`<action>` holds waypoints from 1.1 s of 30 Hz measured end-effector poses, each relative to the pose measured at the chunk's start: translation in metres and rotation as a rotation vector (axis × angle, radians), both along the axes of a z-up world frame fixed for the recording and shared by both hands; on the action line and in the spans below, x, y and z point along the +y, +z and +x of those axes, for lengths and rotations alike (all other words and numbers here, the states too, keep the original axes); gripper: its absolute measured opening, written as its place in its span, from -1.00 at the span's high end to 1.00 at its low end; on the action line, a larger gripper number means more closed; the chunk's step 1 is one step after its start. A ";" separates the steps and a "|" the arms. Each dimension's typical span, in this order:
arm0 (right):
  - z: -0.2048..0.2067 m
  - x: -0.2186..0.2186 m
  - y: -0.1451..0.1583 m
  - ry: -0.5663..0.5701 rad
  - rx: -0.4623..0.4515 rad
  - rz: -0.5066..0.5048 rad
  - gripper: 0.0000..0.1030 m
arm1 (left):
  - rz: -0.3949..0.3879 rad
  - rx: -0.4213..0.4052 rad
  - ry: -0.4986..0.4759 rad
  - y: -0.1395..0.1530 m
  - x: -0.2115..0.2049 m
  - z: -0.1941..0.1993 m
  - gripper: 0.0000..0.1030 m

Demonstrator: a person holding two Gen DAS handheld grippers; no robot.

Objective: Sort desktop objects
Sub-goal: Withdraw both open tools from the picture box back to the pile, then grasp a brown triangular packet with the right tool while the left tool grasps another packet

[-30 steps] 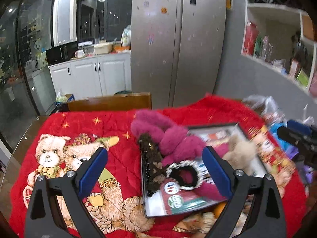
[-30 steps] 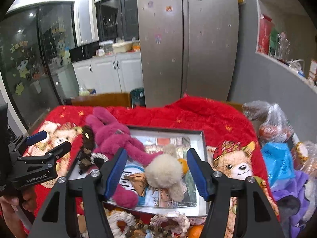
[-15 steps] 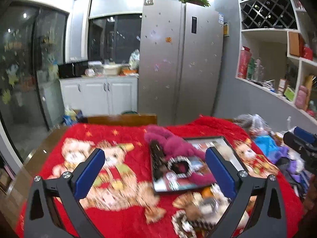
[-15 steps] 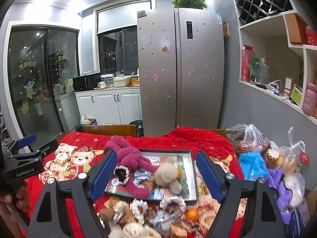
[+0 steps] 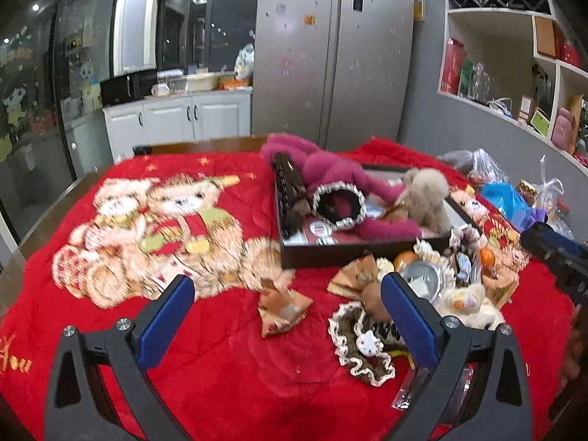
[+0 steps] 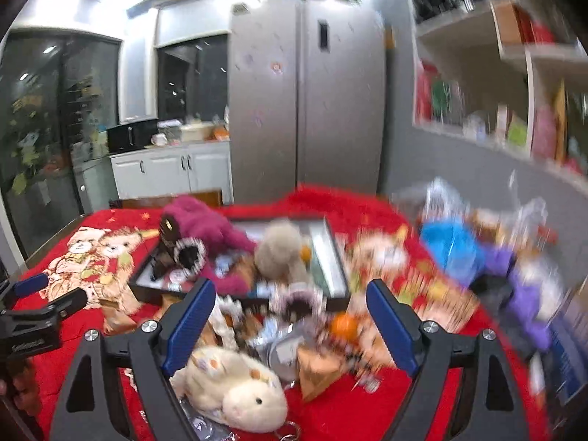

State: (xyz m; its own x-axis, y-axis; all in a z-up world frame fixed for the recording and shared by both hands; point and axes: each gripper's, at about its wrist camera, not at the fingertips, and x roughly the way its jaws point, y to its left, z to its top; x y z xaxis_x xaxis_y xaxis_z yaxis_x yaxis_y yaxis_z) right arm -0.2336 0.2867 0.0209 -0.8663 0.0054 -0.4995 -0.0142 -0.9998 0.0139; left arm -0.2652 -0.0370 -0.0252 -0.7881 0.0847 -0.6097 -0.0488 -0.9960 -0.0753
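Left wrist view: both grippers empty and descending on the unsorted heap, tray half filled.

Left gripper (image 5: 286, 305) stands fully spread with nothing between its pads, angled down over a patterned fabric pouch (image 5: 282, 307) on the red blanket (image 5: 220, 367). Right gripper (image 6: 290, 316) has just been opening, jaws wide, nothing clamped, tilted down above the loose pile; a cream plush hamster (image 6: 235, 386) lies nearest. The black tray (image 5: 349, 248) beyond already holds a magenta plush (image 5: 330, 169) and a beige plush (image 5: 426, 194), evidently the sorting destination. Remaining small items sit heaped just before the tray's near wall, awaiting pickup.
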 end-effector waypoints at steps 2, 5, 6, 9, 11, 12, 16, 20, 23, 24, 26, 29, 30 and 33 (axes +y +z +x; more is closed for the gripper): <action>-0.008 0.008 -0.014 0.001 -0.067 -0.009 -0.68 | 0.029 -0.029 -0.010 -0.009 0.000 -0.006 -0.99; -0.004 0.022 -0.025 -0.037 -0.084 -0.015 -0.68 | 0.023 -0.075 -0.016 -0.023 0.001 -0.015 -0.99; -0.004 0.026 -0.028 -0.034 -0.089 -0.027 -0.68 | -0.008 -0.083 -0.006 -0.028 0.003 -0.018 -0.99; -0.006 0.041 -0.036 -0.037 -0.130 -0.087 -0.68 | -0.057 -0.107 -0.002 -0.039 0.006 -0.025 -0.99; -0.009 0.044 -0.040 -0.035 -0.150 -0.108 -0.68 | -0.059 -0.118 -0.009 -0.043 0.007 -0.027 -0.99; -0.011 0.043 -0.042 -0.029 -0.160 -0.110 -0.68 | -0.059 -0.118 -0.011 -0.044 0.008 -0.027 -0.99; -0.013 0.038 -0.047 -0.019 -0.182 -0.085 -0.68 | -0.078 -0.112 -0.019 -0.043 0.010 -0.026 -0.99; -0.017 0.032 -0.053 -0.008 -0.207 -0.065 -0.68 | -0.080 -0.118 -0.024 -0.044 0.009 -0.027 -0.99; -0.020 0.030 -0.057 -0.005 -0.221 -0.051 -0.68 | -0.078 -0.127 -0.030 -0.047 0.009 -0.029 -0.99; -0.020 0.029 -0.059 -0.004 -0.225 -0.047 -0.68 | -0.072 -0.132 -0.035 -0.048 0.009 -0.029 -0.99; -0.021 0.028 -0.061 0.001 -0.233 -0.045 -0.68 | -0.064 -0.147 -0.052 -0.052 0.011 -0.032 -0.99; -0.023 0.027 -0.065 0.011 -0.247 -0.040 -0.68 | -0.085 -0.155 -0.055 -0.056 0.014 -0.034 -0.99; -0.024 0.026 -0.066 0.007 -0.253 -0.032 -0.68 | -0.090 -0.157 -0.056 -0.058 0.015 -0.035 -0.99; -0.027 0.026 -0.070 0.005 -0.268 -0.028 -0.68 | -0.093 -0.165 -0.060 -0.060 0.016 -0.036 -0.99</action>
